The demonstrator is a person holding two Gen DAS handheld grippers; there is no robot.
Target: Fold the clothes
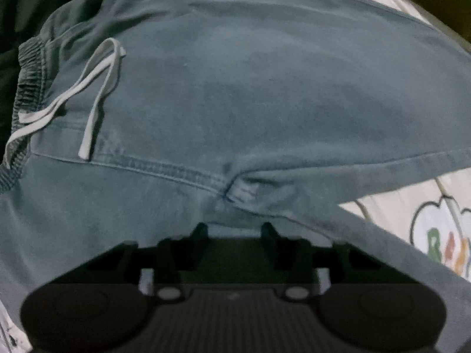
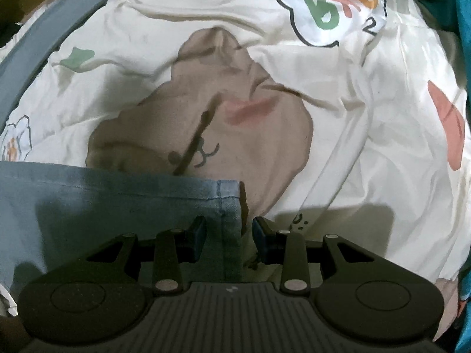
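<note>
Trousers of faded blue-grey cotton fill my left wrist view, elastic waistband at the left edge, white drawstring trailing over the cloth. My left gripper points down at the crotch seam, jaws narrow; whether they pinch fabric I cannot tell. In my right view, the right gripper straddles a trouser-leg hem at lower centre, blue pads apart, on either side of the cloth. Underneath lies a cream cartoon-print bedsheet.
</note>
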